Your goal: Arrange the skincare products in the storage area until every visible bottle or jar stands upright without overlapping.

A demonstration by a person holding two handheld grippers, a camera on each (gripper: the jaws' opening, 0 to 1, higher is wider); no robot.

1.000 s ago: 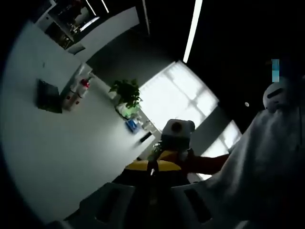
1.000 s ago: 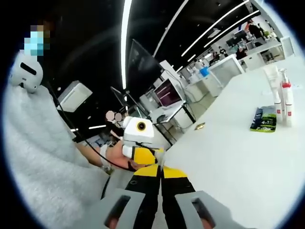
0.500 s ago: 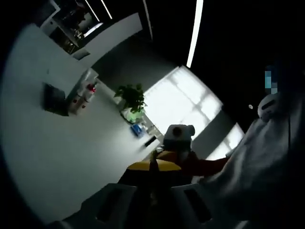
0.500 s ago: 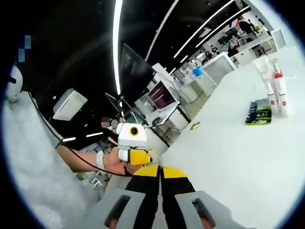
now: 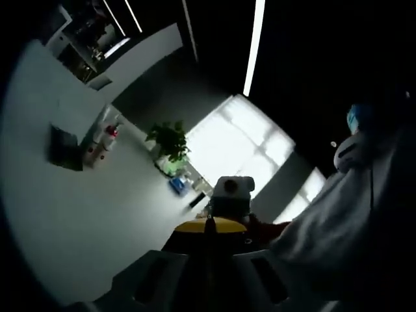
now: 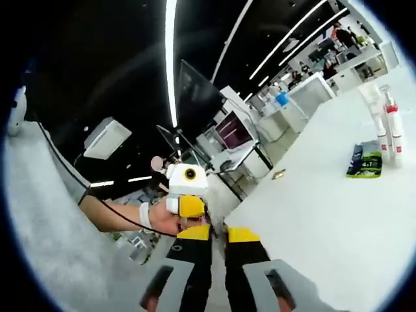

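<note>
Slightly parted now, where half a second ago they were pressed together, the yellow-and-black jaws of the right gripper (image 6: 218, 237) are being held off the long white counter (image 6: 325, 221) in the right gripper view. Two white pump bottles with red bands (image 6: 389, 127) are standing upright far off on it, just beside a flat dark sachet with green print (image 6: 364, 160). The left gripper (image 6: 185, 195) is being gripped by a hand (image 6: 159, 220).

In the left gripper view, its own jaws (image 5: 208, 229) are being kept together, empty. The bottles (image 5: 103, 133) are standing beside the dark sachet (image 5: 65, 148); a green potted plant (image 5: 170, 140) is standing well apart.
</note>
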